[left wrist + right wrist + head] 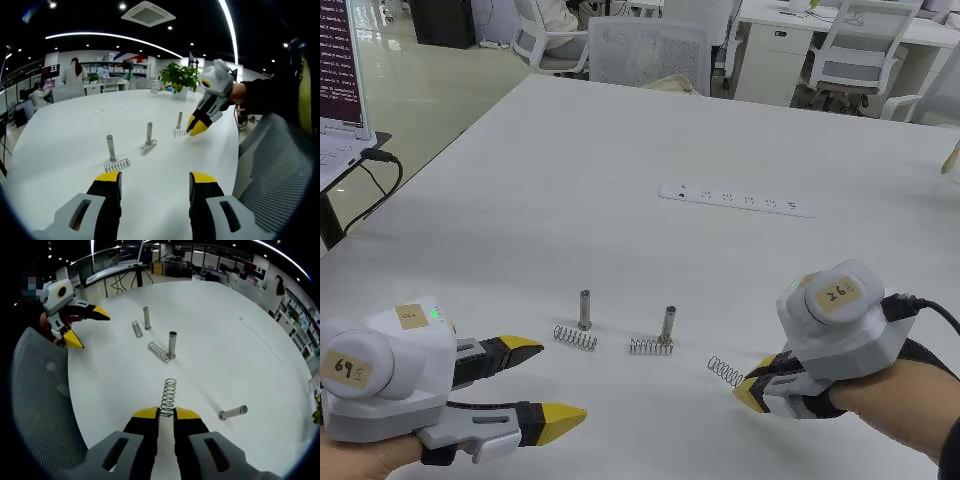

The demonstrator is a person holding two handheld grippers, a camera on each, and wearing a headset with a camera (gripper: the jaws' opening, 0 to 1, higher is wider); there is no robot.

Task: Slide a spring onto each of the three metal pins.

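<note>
Right gripper view: right gripper (166,413) pinches a spring (169,390) by its end, ready to lift it | left gripper (155,177) jaws apart, free | one pin (232,413) lies flat

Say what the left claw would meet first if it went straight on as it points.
Probably the nearest spring, lying by the closest pin just ahead of the left claw; depth is uncertain.
</note>
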